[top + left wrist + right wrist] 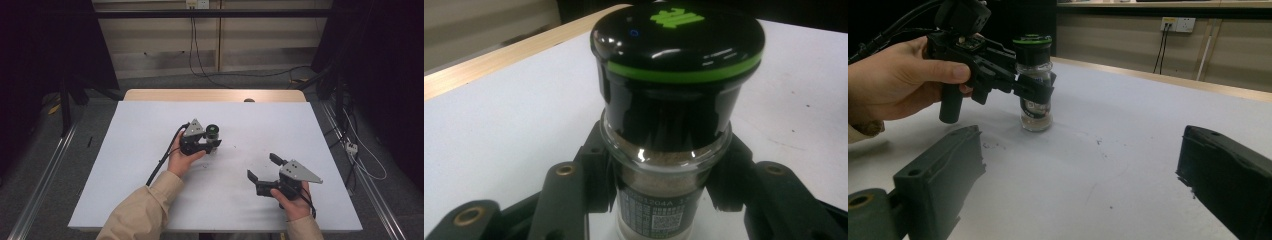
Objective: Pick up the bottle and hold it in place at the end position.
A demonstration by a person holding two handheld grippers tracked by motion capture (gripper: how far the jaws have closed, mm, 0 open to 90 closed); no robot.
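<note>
The left tool [209,141] is clamped on the glass body of a spice jar [1034,80] just below its black, green-banded cap, apparently to steady it upright on the worktop [150,150] near the centre. The right tool [263,167] stands well apart, jaws spread wide and empty, facing the jar, seemingly held ready.

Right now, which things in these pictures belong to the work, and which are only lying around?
In the work:
- spice jar, upright on the table
- left gripper, shut on the jar
- right gripper, open, apart from the jar

Only around:
- white table
- floor cables
- wall socket
</note>
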